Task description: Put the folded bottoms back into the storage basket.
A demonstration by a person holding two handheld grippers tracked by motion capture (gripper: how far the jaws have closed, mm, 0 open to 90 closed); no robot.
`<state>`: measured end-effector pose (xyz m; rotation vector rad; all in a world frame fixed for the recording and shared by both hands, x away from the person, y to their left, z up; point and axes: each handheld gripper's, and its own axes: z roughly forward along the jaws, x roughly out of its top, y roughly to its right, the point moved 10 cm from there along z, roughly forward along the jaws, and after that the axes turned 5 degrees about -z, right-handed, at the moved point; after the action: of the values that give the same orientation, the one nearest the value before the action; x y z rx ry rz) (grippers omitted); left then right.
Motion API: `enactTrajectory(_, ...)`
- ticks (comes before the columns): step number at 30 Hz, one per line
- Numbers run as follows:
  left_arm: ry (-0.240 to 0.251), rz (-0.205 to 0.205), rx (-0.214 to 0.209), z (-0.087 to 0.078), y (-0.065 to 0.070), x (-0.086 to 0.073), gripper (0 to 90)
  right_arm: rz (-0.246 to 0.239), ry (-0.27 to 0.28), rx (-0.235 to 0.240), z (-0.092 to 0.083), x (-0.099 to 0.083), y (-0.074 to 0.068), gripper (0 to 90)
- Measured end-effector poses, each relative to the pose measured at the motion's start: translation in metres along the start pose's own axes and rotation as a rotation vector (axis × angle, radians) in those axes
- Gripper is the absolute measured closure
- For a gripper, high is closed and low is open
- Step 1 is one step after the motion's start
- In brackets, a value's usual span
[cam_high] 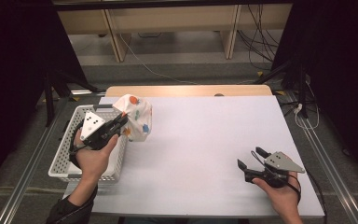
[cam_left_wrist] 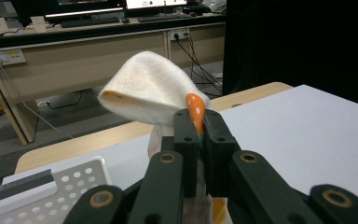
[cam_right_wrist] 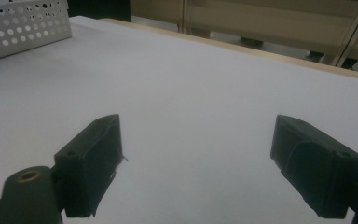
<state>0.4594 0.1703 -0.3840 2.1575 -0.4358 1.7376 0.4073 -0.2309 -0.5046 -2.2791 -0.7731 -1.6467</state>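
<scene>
Left gripper point(cam_high: 121, 122), 9 o'clock side of the table point(cam_high: 205, 140): black jaws pressed together on a fold of soft white cloth point(cam_high: 136, 119) printed with orange and blue spots. Cloth bunched, fuzzy weave, lifted at the table's left edge, beside the basket point(cam_high: 63, 163), a white perforated plastic rectangle. Left gripper view: cloth point(cam_left_wrist: 144, 91) arches into a cone above the jaws. Right gripper point(cam_high: 251, 161), 4 o'clock: jaws spread wide, nothing between, over the smooth matte white tabletop point(cam_right_wrist: 191, 93).
</scene>
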Motion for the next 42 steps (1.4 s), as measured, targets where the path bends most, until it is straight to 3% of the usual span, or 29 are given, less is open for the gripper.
enactTrajectory(42,0.027,-0.034,0.052,-0.010,-0.027,0.008,84.9,0.004,-0.002,-0.008,-0.002,0.000,0.002,17.1)
